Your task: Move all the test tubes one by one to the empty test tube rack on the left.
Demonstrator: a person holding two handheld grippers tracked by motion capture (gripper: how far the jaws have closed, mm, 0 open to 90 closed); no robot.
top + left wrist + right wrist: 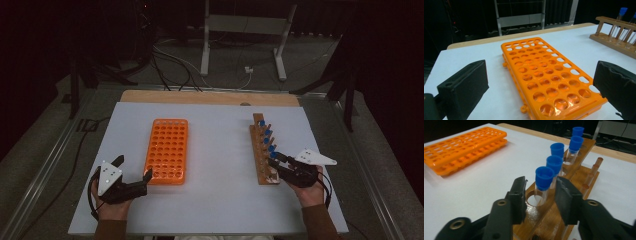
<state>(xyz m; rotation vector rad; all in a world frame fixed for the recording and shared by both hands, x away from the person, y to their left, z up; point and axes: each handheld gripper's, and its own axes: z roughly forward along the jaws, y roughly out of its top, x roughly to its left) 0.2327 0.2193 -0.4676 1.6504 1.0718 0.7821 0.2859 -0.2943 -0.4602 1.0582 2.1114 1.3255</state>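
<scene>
At the wooden rack's (564, 195) near end, my right gripper (541, 192) straddles the nearest blue-capped tube (544, 180), jaws open; next, close and lift straight up.

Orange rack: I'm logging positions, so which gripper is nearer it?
Left. The left gripper sits at the orange rack's near corner; the right gripper is across the table.
</scene>
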